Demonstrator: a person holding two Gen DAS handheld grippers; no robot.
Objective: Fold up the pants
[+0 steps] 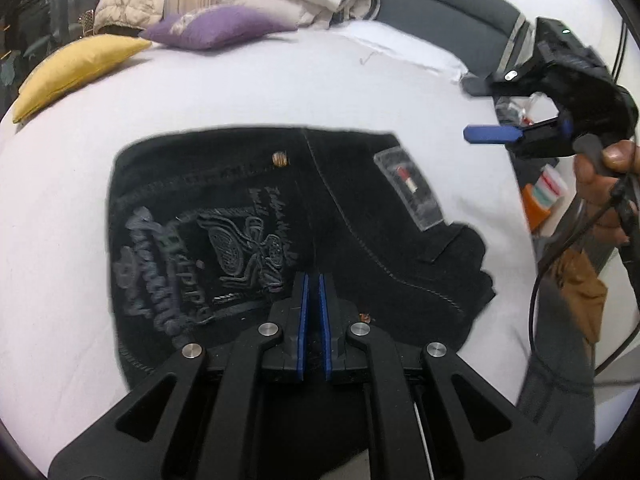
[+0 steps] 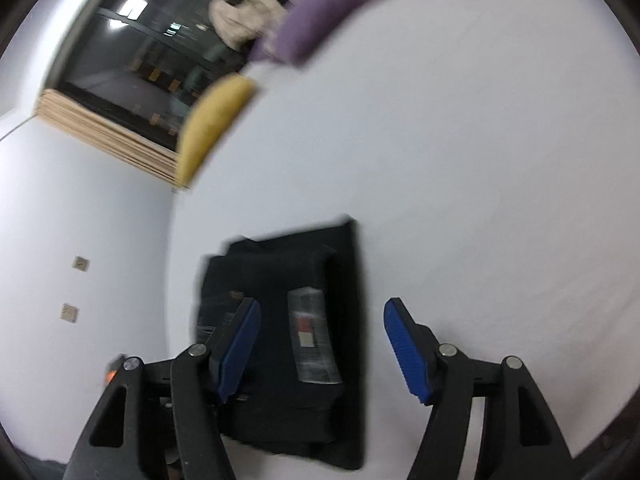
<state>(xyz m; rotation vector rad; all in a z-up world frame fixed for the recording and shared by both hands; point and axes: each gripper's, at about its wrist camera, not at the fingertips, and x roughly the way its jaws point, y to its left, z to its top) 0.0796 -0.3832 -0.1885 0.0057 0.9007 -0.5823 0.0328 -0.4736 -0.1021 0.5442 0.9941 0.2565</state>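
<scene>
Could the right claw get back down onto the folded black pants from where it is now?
Probably yes. The right claw hangs open and empty above the folded black pants on the white bed sheet, nothing between them. The left claw, shut, sits at another edge.

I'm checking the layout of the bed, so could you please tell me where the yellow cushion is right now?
In the left wrist view the yellow fabric cushion lies at the far left edge of the white bed, beside the purple cushion and beyond the folded black pants.
</scene>
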